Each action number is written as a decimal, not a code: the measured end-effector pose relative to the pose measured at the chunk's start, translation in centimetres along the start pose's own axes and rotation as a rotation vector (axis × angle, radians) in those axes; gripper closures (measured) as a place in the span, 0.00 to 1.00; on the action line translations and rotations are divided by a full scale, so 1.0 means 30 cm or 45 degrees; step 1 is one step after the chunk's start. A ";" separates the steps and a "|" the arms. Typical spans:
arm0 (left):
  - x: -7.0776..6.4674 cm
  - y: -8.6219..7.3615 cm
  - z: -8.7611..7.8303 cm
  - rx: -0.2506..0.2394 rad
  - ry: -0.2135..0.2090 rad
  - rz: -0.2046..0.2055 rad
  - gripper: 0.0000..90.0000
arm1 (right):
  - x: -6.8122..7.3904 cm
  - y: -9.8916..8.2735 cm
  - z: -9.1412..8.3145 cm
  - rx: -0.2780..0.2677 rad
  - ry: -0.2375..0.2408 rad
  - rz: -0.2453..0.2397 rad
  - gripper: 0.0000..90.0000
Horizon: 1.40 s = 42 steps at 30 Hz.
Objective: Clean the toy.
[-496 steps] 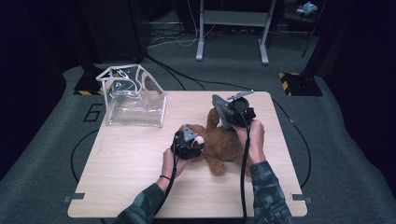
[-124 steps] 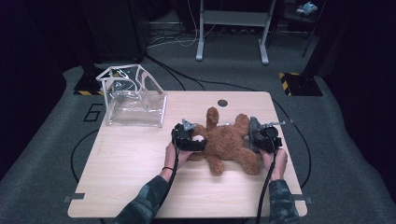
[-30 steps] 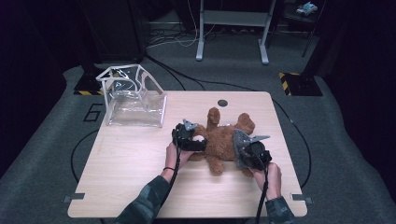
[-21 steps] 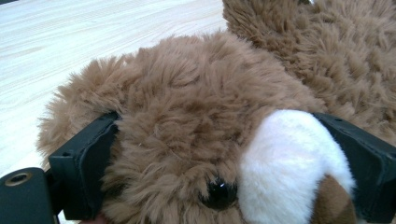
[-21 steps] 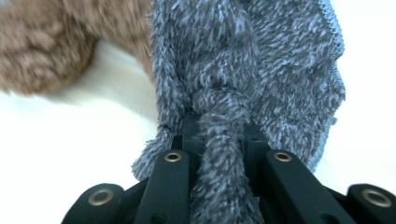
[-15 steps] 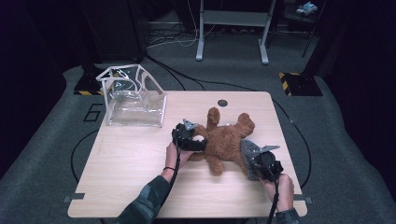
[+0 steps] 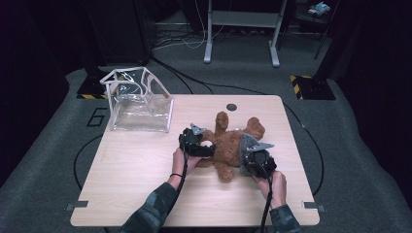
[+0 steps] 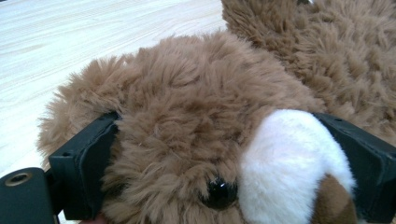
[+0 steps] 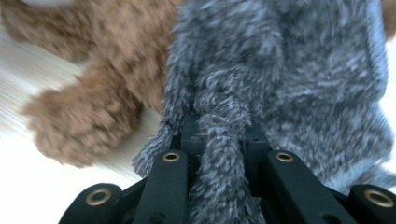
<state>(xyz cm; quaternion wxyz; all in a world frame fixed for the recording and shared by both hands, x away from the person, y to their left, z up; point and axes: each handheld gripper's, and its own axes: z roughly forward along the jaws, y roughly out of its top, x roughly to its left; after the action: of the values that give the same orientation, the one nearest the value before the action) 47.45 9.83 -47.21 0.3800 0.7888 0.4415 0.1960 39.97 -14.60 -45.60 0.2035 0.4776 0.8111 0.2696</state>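
A brown teddy bear (image 7: 224, 145) lies on its back in the middle of the wooden table (image 7: 131, 170). My left gripper (image 7: 206, 147) is shut on the bear's head (image 8: 187, 116), with its jaws pressing on either side by the white muzzle and one black eye. A grey fuzzy garment (image 9: 280, 70) covers the bear's body. At the bear's right side my right gripper (image 7: 247, 151) is shut on a fold of that garment, and the fold runs down between the jaws (image 9: 219, 135). A brown leg (image 9: 84, 112) lies beside it.
A clear plastic bag on a white frame (image 7: 141, 104) stands at the table's back left. A small black round disc (image 7: 231, 107) sits near the far edge. Dark floor with cables and a grey stand surrounds the table.
My right gripper, which had drawn toward the front right corner half a second ago, has come back up-left against the bear's side. The left gripper has stayed on the head.
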 end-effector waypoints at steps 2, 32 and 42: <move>0.001 0.001 0.002 0.000 -0.001 0.003 0.08 | -0.014 -0.023 -0.001 0.015 -0.011 0.022 0.86; 0.049 0.069 0.058 0.129 -0.045 -0.053 0.08 | 0.138 0.085 0.052 -0.082 0.007 -0.122 0.86; 0.055 0.074 0.066 0.138 -0.049 -0.053 0.08 | 0.011 -0.011 0.021 -0.020 -0.111 -0.013 0.86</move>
<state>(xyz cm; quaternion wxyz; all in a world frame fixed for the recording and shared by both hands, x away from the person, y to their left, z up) 50.83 9.66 -46.78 0.3492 0.8025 0.4603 0.1489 39.97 -14.30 -46.33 0.2437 0.4832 0.8016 0.2541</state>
